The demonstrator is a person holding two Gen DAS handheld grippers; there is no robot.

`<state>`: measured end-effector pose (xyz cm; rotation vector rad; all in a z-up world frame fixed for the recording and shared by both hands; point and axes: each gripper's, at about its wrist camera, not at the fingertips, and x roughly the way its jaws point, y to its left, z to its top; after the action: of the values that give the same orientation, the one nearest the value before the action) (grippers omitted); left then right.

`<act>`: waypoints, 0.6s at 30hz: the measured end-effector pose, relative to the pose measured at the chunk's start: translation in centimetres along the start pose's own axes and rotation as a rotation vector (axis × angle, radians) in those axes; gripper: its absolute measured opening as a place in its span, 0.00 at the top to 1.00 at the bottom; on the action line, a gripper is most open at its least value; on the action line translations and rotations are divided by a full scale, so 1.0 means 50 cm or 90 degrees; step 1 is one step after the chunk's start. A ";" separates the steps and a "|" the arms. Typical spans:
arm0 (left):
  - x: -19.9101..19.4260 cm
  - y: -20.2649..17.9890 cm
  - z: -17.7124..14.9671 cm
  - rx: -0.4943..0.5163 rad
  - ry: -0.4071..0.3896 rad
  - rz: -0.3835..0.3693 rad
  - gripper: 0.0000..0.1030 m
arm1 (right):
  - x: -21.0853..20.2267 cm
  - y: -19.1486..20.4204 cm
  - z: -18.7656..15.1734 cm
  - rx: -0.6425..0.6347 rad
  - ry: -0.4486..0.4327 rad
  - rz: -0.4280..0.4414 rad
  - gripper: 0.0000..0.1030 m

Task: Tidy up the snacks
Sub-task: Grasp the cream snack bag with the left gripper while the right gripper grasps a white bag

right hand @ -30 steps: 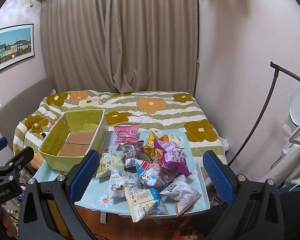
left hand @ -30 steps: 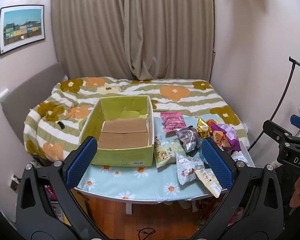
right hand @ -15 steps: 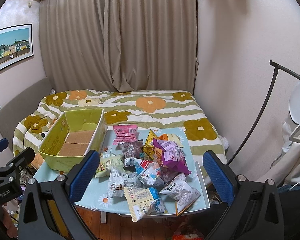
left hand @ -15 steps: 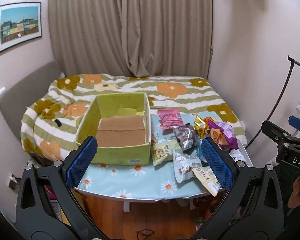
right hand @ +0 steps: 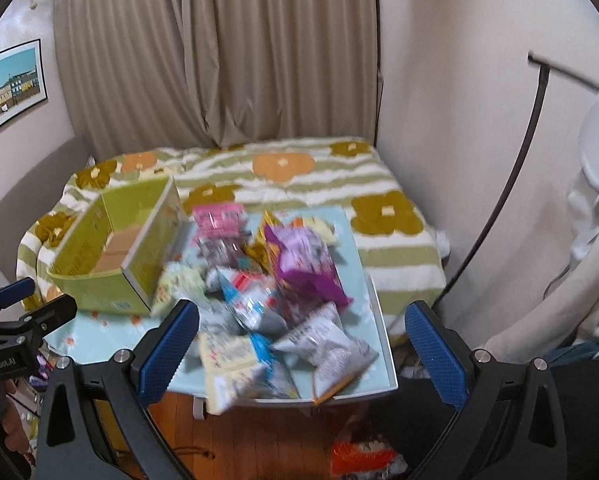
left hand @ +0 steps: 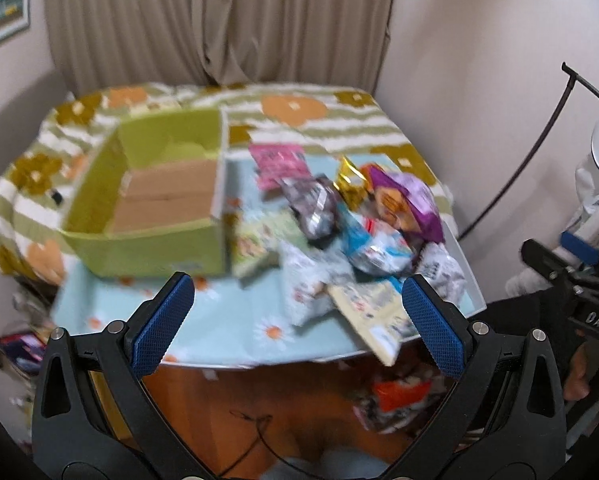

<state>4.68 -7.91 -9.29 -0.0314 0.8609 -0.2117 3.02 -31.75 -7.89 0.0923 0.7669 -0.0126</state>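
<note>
Left wrist view: left tongs (left hand: pixel 297 307) spread wide, holding nothing
Right tongs (right hand: pixel 302 334): spread, holding nothing
Snack packets (left hand: pixel 341 236): heaped on surface (left hand: pixel 219 332), at 3 o'clock of green box (left hand: pixel 151 200)

Both hand-held grippers, left (left hand: pixel 298 320) & right (right hand: pixel 302 340), wide open, empty.

I counted one green cardboard box (right hand: pixel 111 264) on the worktop (right hand: pixel 363 264), one pink packet (right hand: pixel 218 220), one purple bag (right hand: pixel 307 264), one gold packet (left hand: pixel 349 182); the blurred remaining snack packets I couldn't number.
</note>
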 end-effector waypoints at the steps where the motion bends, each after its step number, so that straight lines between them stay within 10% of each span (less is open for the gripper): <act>1: 0.023 -0.007 -0.006 0.003 0.006 0.003 0.00 | 0.014 -0.013 -0.006 -0.001 0.009 0.009 0.00; 18: 0.349 -0.154 -0.093 -0.083 0.175 -0.038 0.00 | 0.269 -0.106 -0.110 -0.231 0.139 0.118 0.00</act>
<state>10.88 -18.61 -24.52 -0.1527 1.1475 -0.2180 8.65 -36.22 -21.56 -0.1839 0.9653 0.3171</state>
